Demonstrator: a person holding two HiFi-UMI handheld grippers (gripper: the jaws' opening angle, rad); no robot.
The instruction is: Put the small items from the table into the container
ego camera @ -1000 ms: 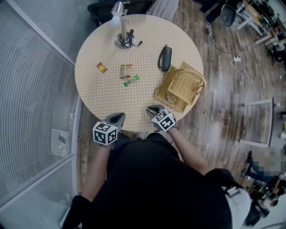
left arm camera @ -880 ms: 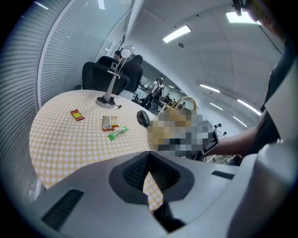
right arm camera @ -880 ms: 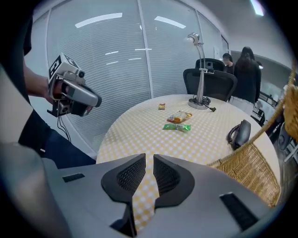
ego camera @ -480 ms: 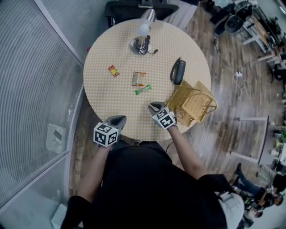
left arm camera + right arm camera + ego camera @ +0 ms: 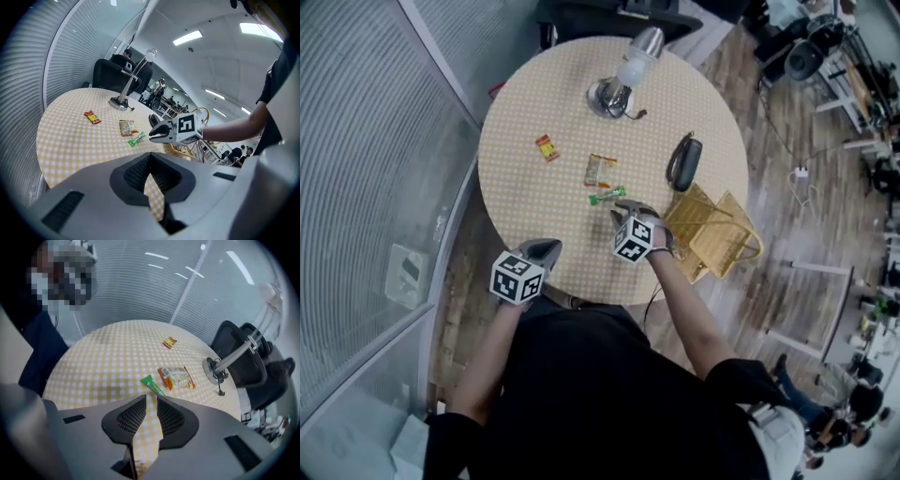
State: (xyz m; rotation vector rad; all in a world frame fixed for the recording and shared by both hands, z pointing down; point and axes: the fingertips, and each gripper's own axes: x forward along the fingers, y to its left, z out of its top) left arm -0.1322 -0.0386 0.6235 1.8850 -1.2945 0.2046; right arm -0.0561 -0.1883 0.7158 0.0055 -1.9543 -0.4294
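Observation:
Three small items lie mid-table: a red packet [image 5: 547, 147], an orange snack packet [image 5: 598, 170] and a green packet [image 5: 607, 196]. A wicker basket [image 5: 717, 234] stands at the table's right edge. My right gripper [image 5: 623, 212] hangs over the table just on my side of the green packet [image 5: 152, 385], pointing steeply down. Its jaws stand a narrow gap apart with only tablecloth between them [image 5: 151, 398]. My left gripper [image 5: 546, 249] hovers at the near edge, jaws closed and empty [image 5: 150, 153]. The left gripper view shows the right gripper [image 5: 153, 133] beside the green packet [image 5: 136, 138].
A desk lamp [image 5: 623, 84] stands at the table's far side with its base [image 5: 213, 369] near the orange packet [image 5: 176, 378]. A black object [image 5: 685, 162] lies just beyond the basket. A ribbed glass wall [image 5: 375, 141] runs along the left; office chairs stand behind the table.
My right gripper has moved forward from the table's near edge to just short of the green packet and has rolled. The left gripper has shifted slightly along the near edge.

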